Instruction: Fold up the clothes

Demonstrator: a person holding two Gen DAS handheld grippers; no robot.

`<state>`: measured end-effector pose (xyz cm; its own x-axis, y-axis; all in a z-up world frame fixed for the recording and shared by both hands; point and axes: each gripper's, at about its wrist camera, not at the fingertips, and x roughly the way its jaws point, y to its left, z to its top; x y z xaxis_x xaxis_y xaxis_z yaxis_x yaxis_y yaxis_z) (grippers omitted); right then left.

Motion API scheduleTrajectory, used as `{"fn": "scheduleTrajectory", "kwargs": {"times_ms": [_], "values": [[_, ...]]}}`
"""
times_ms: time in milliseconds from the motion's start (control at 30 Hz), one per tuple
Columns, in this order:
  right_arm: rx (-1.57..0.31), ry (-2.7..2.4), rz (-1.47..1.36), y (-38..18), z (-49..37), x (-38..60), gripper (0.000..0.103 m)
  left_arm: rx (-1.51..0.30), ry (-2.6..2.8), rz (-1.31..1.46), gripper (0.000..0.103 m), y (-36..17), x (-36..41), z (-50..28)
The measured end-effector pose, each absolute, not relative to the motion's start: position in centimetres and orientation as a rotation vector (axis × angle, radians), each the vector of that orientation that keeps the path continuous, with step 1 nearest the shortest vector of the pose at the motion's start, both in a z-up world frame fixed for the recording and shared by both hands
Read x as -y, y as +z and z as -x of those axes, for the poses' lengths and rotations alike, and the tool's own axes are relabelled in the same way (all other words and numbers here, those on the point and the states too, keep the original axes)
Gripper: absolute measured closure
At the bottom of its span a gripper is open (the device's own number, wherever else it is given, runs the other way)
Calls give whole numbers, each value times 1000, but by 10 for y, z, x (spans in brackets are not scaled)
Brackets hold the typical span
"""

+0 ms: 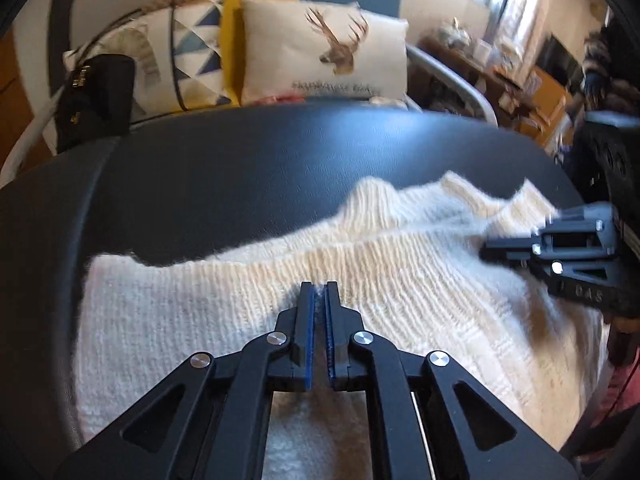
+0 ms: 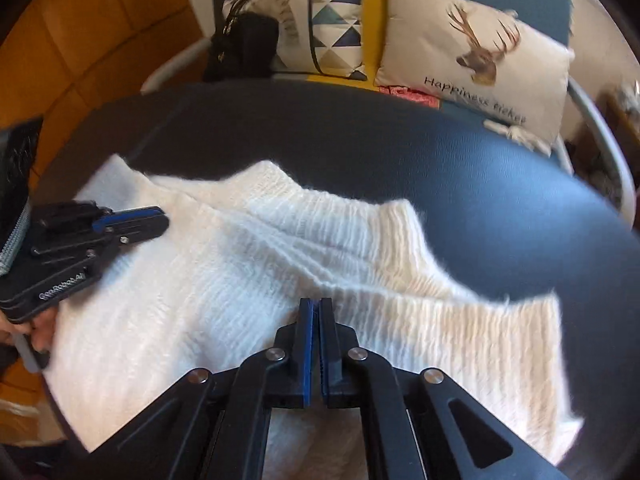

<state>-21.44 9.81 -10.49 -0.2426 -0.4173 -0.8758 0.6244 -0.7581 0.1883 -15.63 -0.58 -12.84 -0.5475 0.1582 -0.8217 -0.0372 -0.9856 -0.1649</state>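
Cream ribbed knit sweater (image 1: 280,300) spread on dark leather worktop (image 1: 280,168), mid-fold; left tool (image 1: 319,292) and right tool (image 2: 316,308) closed, apparently pinching fabric. Next: carry across evenly.

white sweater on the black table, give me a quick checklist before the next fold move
1. Left gripper jaws closed: ok, though whether they pinch knit cannot tell.
2. Right gripper jaws closed: ok, grip on fabric cannot tell.
3. Fluffy white knitted sweater lying on the black leather-look table: ok.
4. Sweater flat: not ok, ridges and bunching run across the middle.
5. Bare table beyond the sweater for folding: ok.
6. Black handbag and deer-print cushion apart from the sweater: ok.
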Motion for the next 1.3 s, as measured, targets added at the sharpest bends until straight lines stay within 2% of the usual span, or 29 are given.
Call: {"fn": "scheduleTrajectory", "kwargs": {"times_ms": [67, 100, 233, 367, 467, 633, 767, 833, 867, 967, 1067, 1100, 1167, 1200, 1233, 1300], "values": [[-174, -2037, -1310, -90, 210, -113, 83, 287, 2675, 1417, 95, -119, 16, 150], [-156, -2045, -1282, -82, 209, -120, 81, 317, 2702, 1388, 95, -111, 21, 144], [-155, -1908, -1236, -67, 185, -128, 79, 360, 2726, 1257, 95, -91, 27, 124], [-474, -1973, -1348, -101, 175, -107, 82, 240, 2693, 1354, 93, -115, 12, 121], [-471, -2163, -1321, -107, 192, -109, 82, 239, 2708, 1387, 93, -130, 12, 121], [-297, -2202, -1309, -90, 193, -137, 82, 369, 2758, 1255, 93, -105, 24, 101], [-332, -2212, -1372, -99, 194, -175, 80, 279, 2756, 1384, 91, -126, 25, 103], [-193, -2196, -1455, -111, 204, -201, 81, 354, 2754, 1382, 91, -129, 32, 103], [-61, -2200, -1463, -106, 205, -222, 81, 417, 2757, 1366, 91, -121, 36, 99], [259, -2222, -1350, -80, 188, -291, 76, 525, 2761, 1287, 91, -102, 40, 79], [559, -2119, -1243, -68, 157, -347, 75, 562, 2723, 1235, 90, -90, 29, 55], [592, -2129, -1250, -70, 150, -361, 75, 540, 2713, 1235, 90, -89, 22, 52], [509, -2169, -1317, -79, 137, -378, 76, 492, 2659, 1222, 90, -85, 0, 49], [479, -2156, -1353, -84, 130, -384, 79, 472, 2625, 1219, 90, -85, -14, 46], [556, -2049, -1338, -94, 127, -391, 83, 431, 2591, 1223, 89, -86, -32, 44], [658, -1787, -1290, -115, 125, -391, 83, 337, 2529, 1220, 89, -86, -68, 47]]}}
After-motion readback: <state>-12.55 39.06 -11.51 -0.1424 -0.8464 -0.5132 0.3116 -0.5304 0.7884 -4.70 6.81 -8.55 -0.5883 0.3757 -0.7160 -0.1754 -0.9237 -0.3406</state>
